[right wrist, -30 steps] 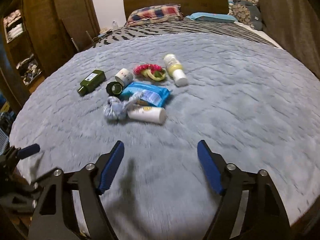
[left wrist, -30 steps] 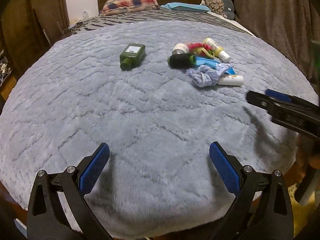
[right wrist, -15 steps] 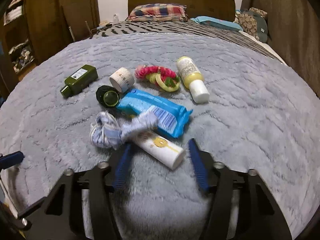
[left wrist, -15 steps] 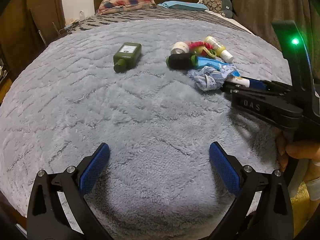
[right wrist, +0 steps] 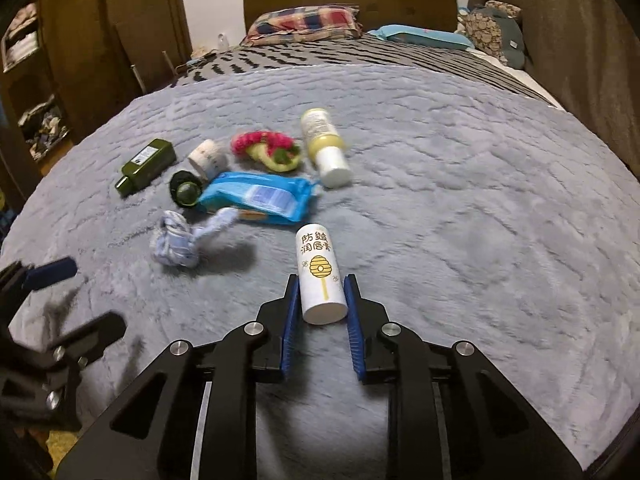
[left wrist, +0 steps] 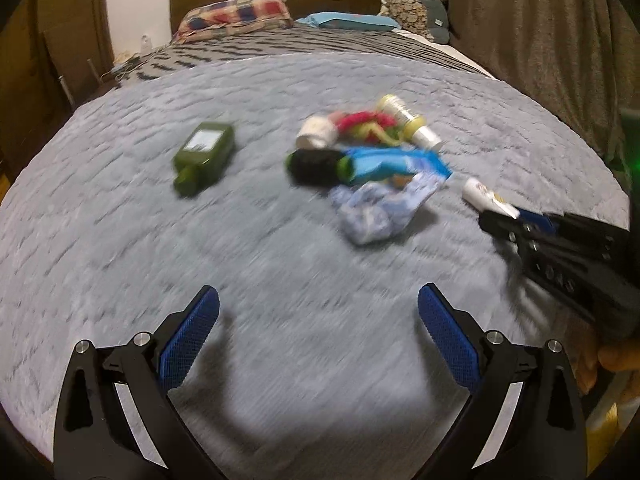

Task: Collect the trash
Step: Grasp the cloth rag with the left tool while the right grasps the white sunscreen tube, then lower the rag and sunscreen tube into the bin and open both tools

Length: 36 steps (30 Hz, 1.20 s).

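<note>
My right gripper [right wrist: 321,282] is shut on a white lip-balm tube [right wrist: 319,272] with a yellow beehive print, held just above the grey blanket. It also shows in the left wrist view [left wrist: 480,196], gripped at the right. On the blanket lie a crumpled blue-white cloth [right wrist: 176,242], a blue wipes packet [right wrist: 260,198], a dark green bottle [right wrist: 146,166], a black-green cap [right wrist: 185,192], a small white jar [right wrist: 206,158], a pink-green ring [right wrist: 268,148] and a yellow-white bottle [right wrist: 324,146]. My left gripper [left wrist: 318,316] is open and empty over bare blanket, in front of the cloth [left wrist: 380,210].
The grey fleece blanket [right wrist: 480,220] covers a bed with pillows [right wrist: 304,24] at the wooden headboard. Dark shelves [right wrist: 32,80] stand left, a brown curtain [right wrist: 580,40] right. The left gripper's body shows at the lower left of the right wrist view [right wrist: 48,344].
My right gripper closed on the white tube and lifted it back from the pile. My left gripper moved forward toward the trash, still open.
</note>
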Tool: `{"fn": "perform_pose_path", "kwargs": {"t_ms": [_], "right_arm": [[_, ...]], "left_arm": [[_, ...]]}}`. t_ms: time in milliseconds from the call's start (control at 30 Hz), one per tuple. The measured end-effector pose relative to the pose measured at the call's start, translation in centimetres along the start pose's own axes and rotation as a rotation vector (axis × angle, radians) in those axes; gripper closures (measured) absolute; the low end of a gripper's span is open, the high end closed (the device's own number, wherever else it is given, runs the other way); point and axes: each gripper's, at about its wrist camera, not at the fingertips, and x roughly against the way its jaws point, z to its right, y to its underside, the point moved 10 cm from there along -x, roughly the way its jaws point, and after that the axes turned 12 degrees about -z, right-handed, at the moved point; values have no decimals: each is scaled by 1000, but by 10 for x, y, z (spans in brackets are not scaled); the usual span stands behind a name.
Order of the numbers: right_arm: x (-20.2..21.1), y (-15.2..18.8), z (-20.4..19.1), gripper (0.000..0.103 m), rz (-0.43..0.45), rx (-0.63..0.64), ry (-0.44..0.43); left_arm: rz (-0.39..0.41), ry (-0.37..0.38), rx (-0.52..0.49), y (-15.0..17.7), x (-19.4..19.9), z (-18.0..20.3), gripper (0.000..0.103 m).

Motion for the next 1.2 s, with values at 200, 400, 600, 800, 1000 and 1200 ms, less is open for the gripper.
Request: {"fn": "perform_pose_path", "kwargs": {"t_ms": [200, 400, 600, 800, 1000, 1200], "right_arm": [[5, 5, 7, 80, 2, -11, -2], [12, 8, 14, 80, 11, -22, 0], [20, 14, 19, 81, 19, -30, -5], [40, 26, 13, 81, 47, -21, -28], [86, 50, 4, 81, 104, -28, -88], [123, 94, -1, 81, 131, -35, -119]], "left_arm": [[10, 22, -39, -28, -14, 26, 22], [-18, 24, -47, -43, -35, 35, 53], [-11, 20, -46, -35, -29, 33, 64], [1, 17, -37, -9, 2, 27, 64], [51, 29, -23, 22, 52, 24, 64], [106, 38, -38, 62, 97, 33, 64]]}}
